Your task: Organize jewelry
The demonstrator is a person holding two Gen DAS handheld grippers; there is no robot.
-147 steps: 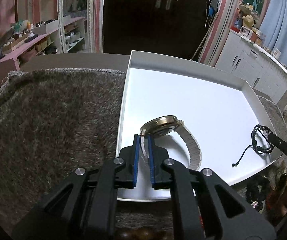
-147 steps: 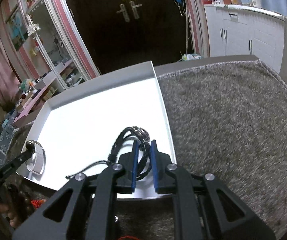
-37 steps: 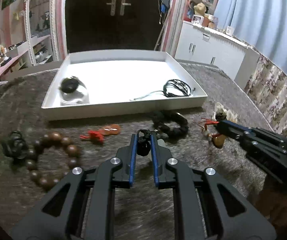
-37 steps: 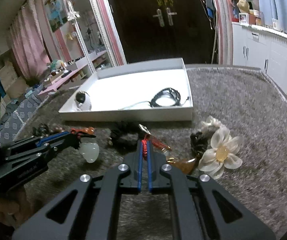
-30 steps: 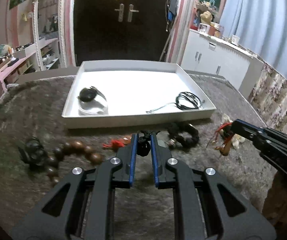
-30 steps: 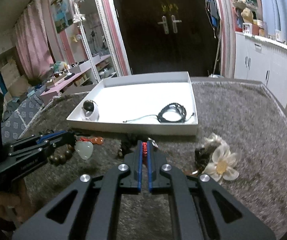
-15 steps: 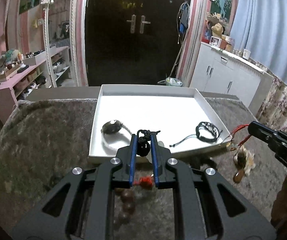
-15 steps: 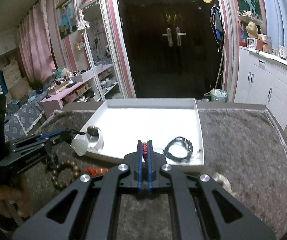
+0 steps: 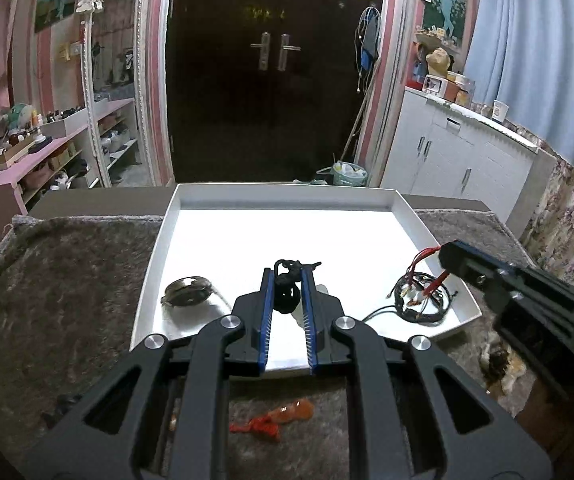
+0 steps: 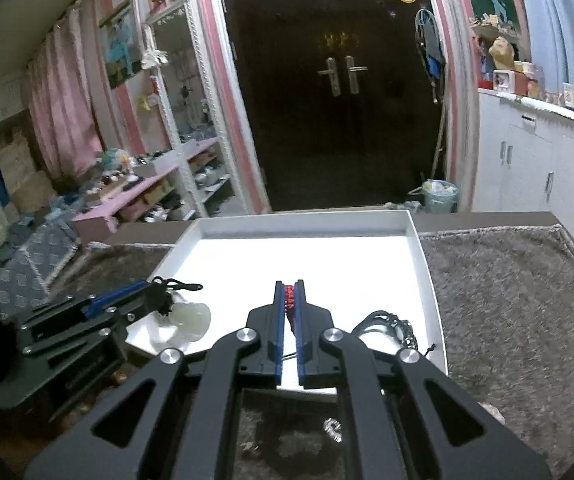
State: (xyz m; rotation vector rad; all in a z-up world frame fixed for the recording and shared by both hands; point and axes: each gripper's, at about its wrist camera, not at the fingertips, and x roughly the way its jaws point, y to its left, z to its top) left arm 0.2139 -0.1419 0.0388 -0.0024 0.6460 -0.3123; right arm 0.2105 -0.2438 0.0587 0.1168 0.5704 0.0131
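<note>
My left gripper (image 9: pixel 288 274) is shut on the black knotted cord (image 9: pixel 285 288) of a pale jade pendant (image 10: pixel 191 318), which hangs over the near left part of the white tray (image 9: pixel 287 194). My right gripper (image 10: pixel 289 285) is shut on a red braided cord (image 10: pixel 289 298); its lower end dangles above the black cord bracelet (image 9: pixel 419 300) at the tray's near right. A watch (image 9: pixel 189 294) lies in the tray's near left. Each gripper shows in the other's view: the right gripper (image 9: pixel 445 254) at the right edge, the left gripper (image 10: pixel 155 286) at the left.
The tray sits on a shaggy grey rug (image 9: pixel 67 280). On the rug in front of it lie a red-orange pendant (image 9: pixel 283 416), a flower piece (image 9: pixel 501 364) and a small metal clasp (image 10: pixel 333 428). Beyond the table are a dark door, pink shelves and white cabinets.
Both grippers have moved forward from the rug to over the tray's near edge, each still carrying its piece. The loose jewellery on the rug has slid below and behind the fingers.
</note>
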